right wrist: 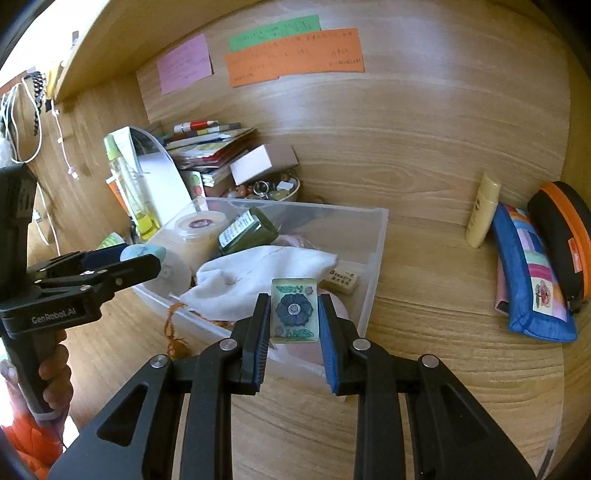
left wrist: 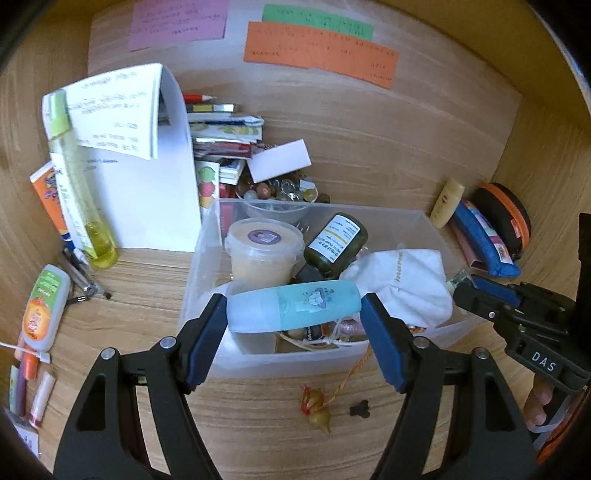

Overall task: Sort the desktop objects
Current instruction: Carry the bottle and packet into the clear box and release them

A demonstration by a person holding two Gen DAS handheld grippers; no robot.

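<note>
We're looking into a wooden alcove: a light-grained counter [right wrist: 443, 350] runs underneath, and a back wall [right wrist: 406, 110] of the same warm wood rises behind it. Pinned on that wall are a pink note [right wrist: 184, 68], a green note [right wrist: 275, 31] and an orange note [right wrist: 295, 55], their writing too small to read. Up at the left a wooden shelf edge [right wrist: 110, 48] juts out, with bright daylight, possibly from a window, beyond it. White cords [right wrist: 14, 122] hang down the side panel there.
</note>
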